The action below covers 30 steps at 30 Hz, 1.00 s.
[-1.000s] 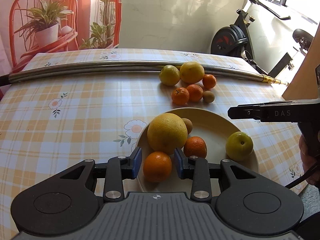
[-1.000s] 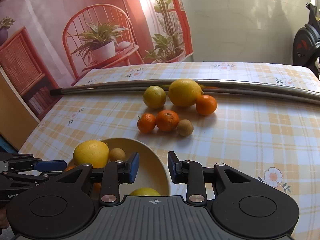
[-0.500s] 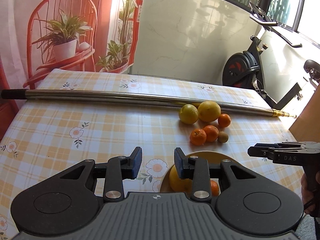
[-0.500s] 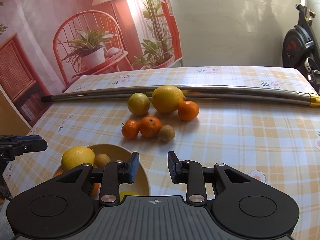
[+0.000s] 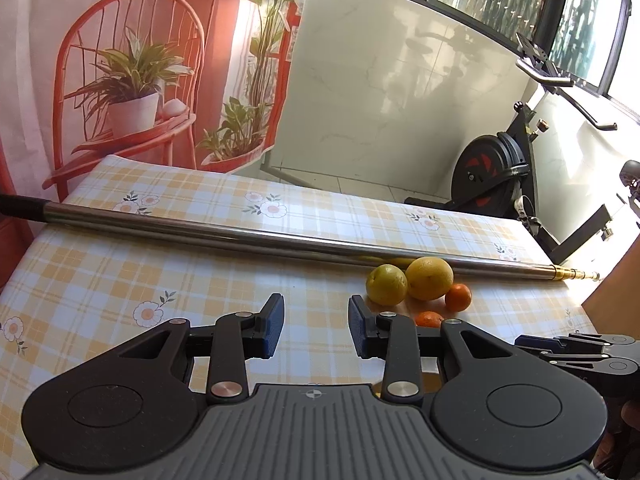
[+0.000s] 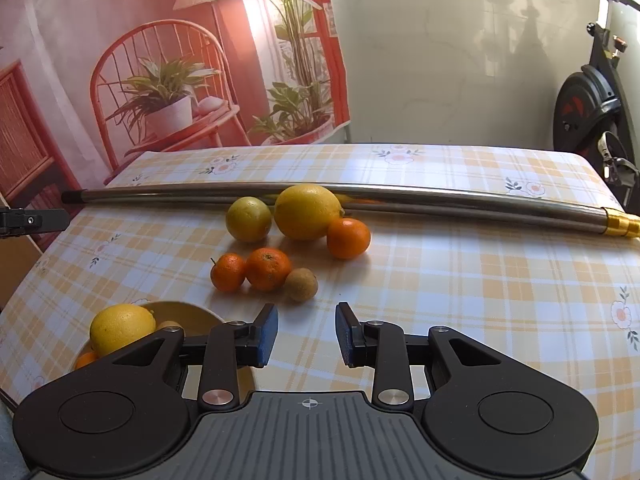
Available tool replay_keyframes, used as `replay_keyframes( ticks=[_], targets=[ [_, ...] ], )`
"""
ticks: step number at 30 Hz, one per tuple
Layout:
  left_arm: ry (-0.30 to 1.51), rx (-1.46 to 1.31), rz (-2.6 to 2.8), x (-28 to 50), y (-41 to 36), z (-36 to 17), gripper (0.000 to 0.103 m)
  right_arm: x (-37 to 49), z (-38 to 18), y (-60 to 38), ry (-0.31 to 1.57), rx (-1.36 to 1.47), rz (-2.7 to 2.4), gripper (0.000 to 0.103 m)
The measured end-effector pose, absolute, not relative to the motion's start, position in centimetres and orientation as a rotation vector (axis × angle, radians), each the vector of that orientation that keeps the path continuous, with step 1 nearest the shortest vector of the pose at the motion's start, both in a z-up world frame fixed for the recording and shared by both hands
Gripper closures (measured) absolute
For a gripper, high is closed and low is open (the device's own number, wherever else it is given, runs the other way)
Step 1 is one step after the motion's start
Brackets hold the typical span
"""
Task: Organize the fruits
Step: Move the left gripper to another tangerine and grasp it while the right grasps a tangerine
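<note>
Loose fruit lies by the pole: a large yellow citrus [image 6: 306,212], a yellow-green one [image 6: 248,219], a mandarin [image 6: 348,238], two smaller mandarins [image 6: 267,268] and a small brown fruit [image 6: 301,284]. The beige plate [image 6: 192,314] at lower left holds a yellow citrus [image 6: 122,328] and an orange [image 6: 86,359]. My right gripper [image 6: 306,320] hovers open and empty just in front of the brown fruit. My left gripper [image 5: 316,316] is open and empty above bare tablecloth, left of the loose pile [image 5: 430,278]. The plate is hidden in the left wrist view.
A long metal pole [image 6: 400,196] lies across the checked tablecloth [image 5: 120,280] behind the fruit. An exercise bike [image 5: 496,172] stands past the table's far right corner. The other gripper's tip shows at each view's edge [image 5: 576,354], [image 6: 32,222].
My left gripper has risen and drawn back from the plate, leaving the orange that sat between its jaws there. The right gripper's view has shifted a little towards the loose pile.
</note>
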<state>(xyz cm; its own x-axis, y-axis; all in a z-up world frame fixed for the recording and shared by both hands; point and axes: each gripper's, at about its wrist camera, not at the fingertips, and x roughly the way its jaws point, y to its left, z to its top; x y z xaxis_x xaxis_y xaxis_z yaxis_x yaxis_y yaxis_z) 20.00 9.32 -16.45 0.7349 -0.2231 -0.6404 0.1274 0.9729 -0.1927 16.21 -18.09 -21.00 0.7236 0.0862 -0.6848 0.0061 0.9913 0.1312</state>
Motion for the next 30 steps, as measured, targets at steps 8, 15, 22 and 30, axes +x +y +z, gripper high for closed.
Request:
replay_keyframes(
  ticks=[8,15,22,30],
  targets=[
    [0.763,-0.135,-0.256,23.0,6.8,-17.4,0.066,17.7,-21.6,-19.2,0.759,0.122,0.022,0.074],
    [0.835,-0.055,-0.347,25.3,3.2,-19.4,0.066,19.2,-22.0,-19.9,0.757,0.125,0.021,0.074],
    [0.948,0.054,-0.488,26.9,1.1,-22.6,0.066,20.4,-22.4,-20.4,0.763,0.127,0.029,0.074],
    [0.980,0.086,-0.530,28.3,0.5,-24.2,0.061,21.2,-22.5,-20.6,0.757,0.121,0.030,0.074]
  ],
)
